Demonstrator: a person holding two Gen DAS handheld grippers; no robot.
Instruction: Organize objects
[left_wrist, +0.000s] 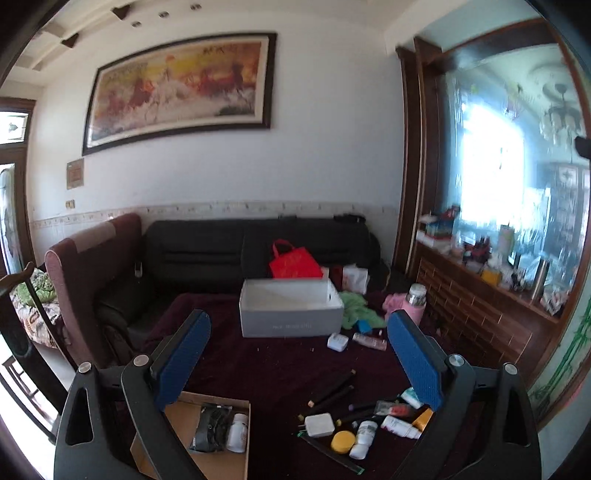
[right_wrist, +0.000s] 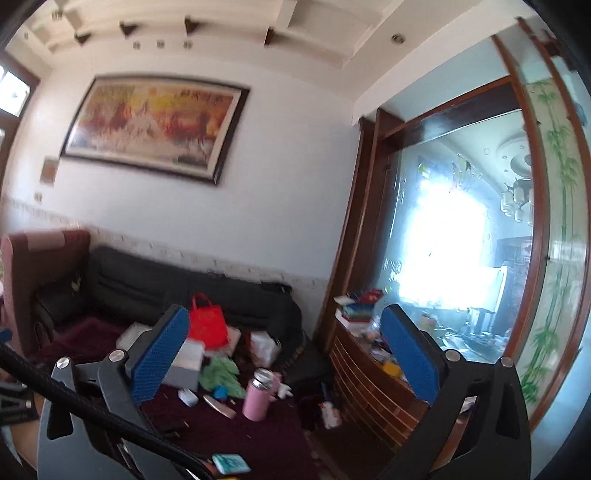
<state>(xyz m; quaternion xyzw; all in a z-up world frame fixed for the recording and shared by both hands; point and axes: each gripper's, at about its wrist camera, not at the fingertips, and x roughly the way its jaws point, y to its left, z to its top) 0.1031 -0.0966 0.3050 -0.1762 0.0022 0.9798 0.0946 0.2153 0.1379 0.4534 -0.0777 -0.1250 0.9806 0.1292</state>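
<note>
plainly both tools are up off the clutter and carrying nothing — the left tool (left_wrist: 299, 354) stands released, its blue pads wide apart with only air between, and the right tool (right_wrist: 284, 354) is spread as wide and just as empty.

the things to sort lie on the dark red cloth of the desk (left_wrist: 258, 365): a near heap with a yellow round tin (left_wrist: 342, 442), a white bottle (left_wrist: 364, 438), a white flat case (left_wrist: 319, 424), small tubes (left_wrist: 397, 426) and a few dark sticks (left_wrist: 334, 387). beside it on the left sits an open cardboard box (left_wrist: 218, 469) already holding a dark pouch and a small white bottle; further back stands a grey open box (left_wrist: 291, 325).

these look light and stiff, likely slick plastic. i'd take the bottle across its body, the tin by its rim edges. the sticks are thin and may roll — pinch them mid-length. the pink flask (right_wrist: 258, 395), upright further off, looks heaviest; grip its waist squarely.
</note>
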